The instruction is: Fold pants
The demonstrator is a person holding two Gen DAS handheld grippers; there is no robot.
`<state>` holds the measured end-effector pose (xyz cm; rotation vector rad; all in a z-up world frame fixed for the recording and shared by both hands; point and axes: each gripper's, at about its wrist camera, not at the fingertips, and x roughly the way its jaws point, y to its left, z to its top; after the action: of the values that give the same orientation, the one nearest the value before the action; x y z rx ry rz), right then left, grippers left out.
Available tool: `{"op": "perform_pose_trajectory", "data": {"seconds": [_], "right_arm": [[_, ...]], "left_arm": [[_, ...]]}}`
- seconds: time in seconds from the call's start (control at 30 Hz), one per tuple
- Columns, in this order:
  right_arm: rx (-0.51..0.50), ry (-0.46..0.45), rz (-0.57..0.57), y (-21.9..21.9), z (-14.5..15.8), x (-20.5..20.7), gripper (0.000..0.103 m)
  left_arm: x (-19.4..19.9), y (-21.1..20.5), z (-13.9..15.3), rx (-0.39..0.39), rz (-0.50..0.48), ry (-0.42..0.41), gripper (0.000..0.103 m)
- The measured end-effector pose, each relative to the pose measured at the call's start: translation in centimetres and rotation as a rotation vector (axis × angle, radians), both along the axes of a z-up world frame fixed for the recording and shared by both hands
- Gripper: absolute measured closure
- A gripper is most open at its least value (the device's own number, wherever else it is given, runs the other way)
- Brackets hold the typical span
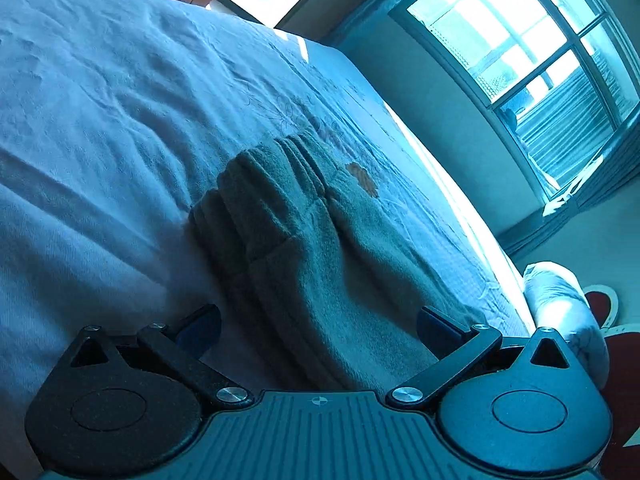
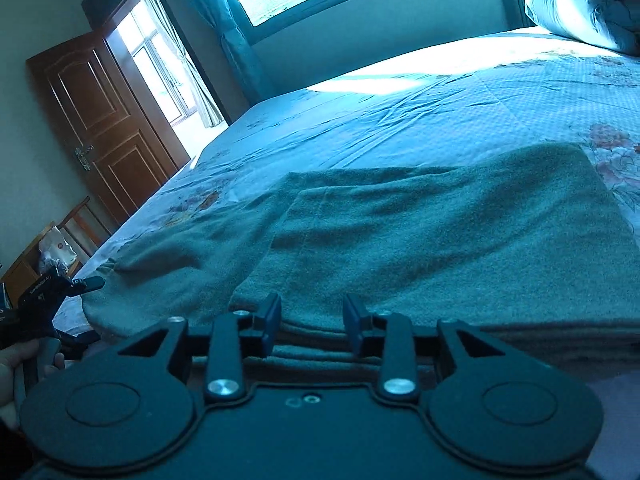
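Note:
Grey-green fleece pants (image 1: 320, 240) lie flat on the bed, elastic waistband at the far end in the left wrist view. My left gripper (image 1: 318, 326) is open wide, its fingers straddling the near end of the pants just above the cloth. In the right wrist view the pants (image 2: 440, 232) lie with one layer folded over another. My right gripper (image 2: 312, 322) is open at the near edge of the cloth, jaws partly apart with nothing between them. The left gripper also shows in the right wrist view (image 2: 80, 284), at the pants' left end.
The bed (image 1: 100, 120) has a pale floral sheet, with its edge toward a window wall (image 1: 460, 100). A rolled quilt (image 2: 588, 4) lies at the bed's far right. A brown door (image 2: 104, 120) and a wooden chair (image 2: 48, 248) stand to the left.

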<state>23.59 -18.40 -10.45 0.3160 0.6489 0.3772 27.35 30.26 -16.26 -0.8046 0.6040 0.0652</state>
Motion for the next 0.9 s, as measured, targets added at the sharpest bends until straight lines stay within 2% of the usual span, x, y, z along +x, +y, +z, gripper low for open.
{"op": "perform_pose_trajectory", "data": {"seconds": [0.1,0.33,0.5,0.83,0.87,0.9], "right_arm": [[-0.007,-0.004,-0.005,0.1,0.0,0.2,0.074],[-0.021,0.005,-0.011,0.2,-0.2,0.6,0.073],[-0.037,0.008,-0.011,0.5,-0.2,0.8,0.073],[-0.047,0.016,-0.018,0.9,-0.1,1.0,0.073],[-0.051,0.014,-0.017,0.9,0.0,1.0,0.073],[-0.064,0.009,-0.015,1.0,0.1,0.9,0.073]], "left_arm": [[2.0,0.5,-0.6,0.002,-0.01,-0.005,0.0],[6.1,-0.7,-0.8,0.14,-0.024,0.015,0.0],[6.8,-1.3,-0.8,0.217,-0.042,0.004,0.0],[5.3,-0.4,-0.6,0.217,-0.048,-0.027,0.0],[5.2,-0.3,-0.6,0.213,-0.042,-0.029,0.013],[4.8,0.0,-0.6,0.225,-0.02,-0.018,0.035]]}}
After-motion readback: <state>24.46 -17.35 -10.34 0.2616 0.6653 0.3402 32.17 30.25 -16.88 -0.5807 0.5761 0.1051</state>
